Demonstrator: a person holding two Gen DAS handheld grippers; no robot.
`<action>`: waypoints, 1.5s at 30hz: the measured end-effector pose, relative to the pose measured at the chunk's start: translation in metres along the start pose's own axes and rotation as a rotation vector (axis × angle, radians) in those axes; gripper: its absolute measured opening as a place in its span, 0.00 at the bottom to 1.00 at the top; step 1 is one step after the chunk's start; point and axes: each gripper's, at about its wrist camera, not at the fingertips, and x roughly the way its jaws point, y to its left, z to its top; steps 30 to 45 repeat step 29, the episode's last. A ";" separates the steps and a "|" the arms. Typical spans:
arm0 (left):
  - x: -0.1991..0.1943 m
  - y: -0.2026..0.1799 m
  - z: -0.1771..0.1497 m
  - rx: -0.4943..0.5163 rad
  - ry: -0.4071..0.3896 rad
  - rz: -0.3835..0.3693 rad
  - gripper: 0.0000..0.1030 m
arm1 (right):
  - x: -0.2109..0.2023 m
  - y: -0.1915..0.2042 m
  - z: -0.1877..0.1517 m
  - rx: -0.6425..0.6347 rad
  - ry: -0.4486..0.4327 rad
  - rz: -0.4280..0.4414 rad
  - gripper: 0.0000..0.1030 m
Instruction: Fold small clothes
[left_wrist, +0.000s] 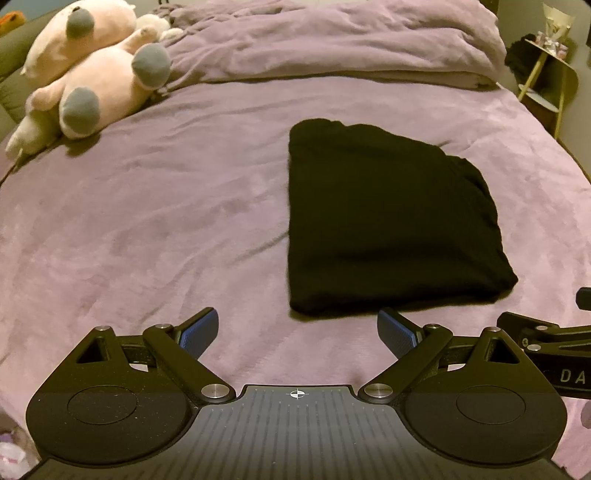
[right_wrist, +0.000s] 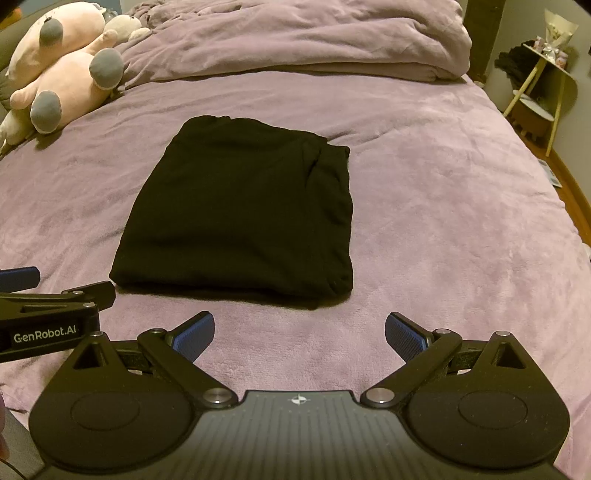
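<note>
- Since the black garment (right_wrist: 240, 206) already lies as a compact, thick rectangle on the bed (right_wrist: 443, 221), the folding looks largely done, as far as these views show.
- It sits near the middle of the purple cover, at about 1 o'clock from the left gripper (left_wrist: 298, 334) and about 11 o'clock from the right gripper (right_wrist: 300, 334).
- Its edges look fairly square; stacked layers show along the right side and the near edge (a small crease runs down near the far right corner).
- Both grippers have their jaws spread wide and hold nothing; they hover side by side just short of the near edge, apart from the cloth.
- What may be left, in my judgement: at most one more fold to halve the bundle, or a light smoothing of that creased side. No other small clothes are visible on the bed.
- Off at 10 o'clock lie pink plush toys (right_wrist: 62, 70), and a bunched duvet (right_wrist: 295, 40) at 12 o'clock, both well clear of the garment.
</note>
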 end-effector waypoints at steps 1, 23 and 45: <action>0.000 0.000 0.000 -0.001 -0.001 -0.007 0.94 | 0.000 0.000 0.000 0.000 0.000 -0.001 0.96; -0.002 -0.005 -0.010 0.082 -0.036 0.008 0.94 | 0.001 0.000 -0.002 0.001 0.004 -0.011 0.96; -0.003 -0.007 -0.011 0.094 -0.036 -0.011 0.94 | 0.000 -0.002 -0.003 0.012 0.004 -0.012 0.96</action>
